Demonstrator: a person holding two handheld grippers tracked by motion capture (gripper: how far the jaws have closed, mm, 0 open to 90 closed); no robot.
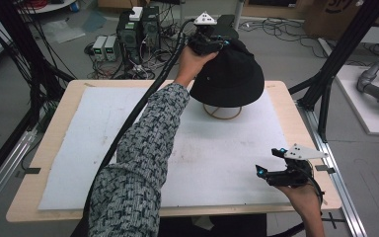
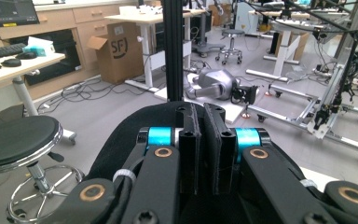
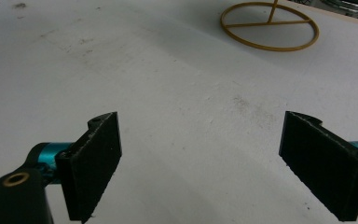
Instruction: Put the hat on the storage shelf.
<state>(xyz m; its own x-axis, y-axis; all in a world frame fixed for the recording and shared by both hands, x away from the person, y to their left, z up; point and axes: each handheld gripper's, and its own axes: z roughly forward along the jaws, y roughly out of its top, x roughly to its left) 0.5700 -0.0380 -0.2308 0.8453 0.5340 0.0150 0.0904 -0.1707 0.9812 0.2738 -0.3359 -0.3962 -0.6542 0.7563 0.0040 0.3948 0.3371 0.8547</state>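
Black fabric fills the far middle of the table: a black bucket hat (image 1: 233, 74) sits on a thin golden wire stand (image 1: 222, 111), whose ring base rests on the white foam mat (image 1: 79, 148) that covers most of the wooden table (image 1: 296, 106). In the high view the person's left arm, in a patterned grey sleeve (image 1: 138, 163), reaches forward across the mat, and the left hand (image 1: 193, 61) holds the left gripper (image 1: 211, 43) at the top of the hat's crown. In the left gripper view its two black jaws stand almost together, with black cloth of the hat (image 2: 121, 135) bunched up around and between them, so this gripper (image 2: 204, 140) is clamped on the hat's top.

Near the table's front right corner, the right hand (image 1: 303, 195) holds the right gripper (image 1: 271, 165) low over the mat, well apart from the hat. In the right gripper view its jaws stand wide apart with nothing between them, just bare white mat (image 3: 177, 93) beneath, and the gripper (image 3: 198, 158) points toward the stand's ring base (image 3: 269, 25), which lies farther off at the top of that view.

Beyond the table's far edge, on the grey floor, stand computer towers (image 1: 138, 29) amid tangled cables.
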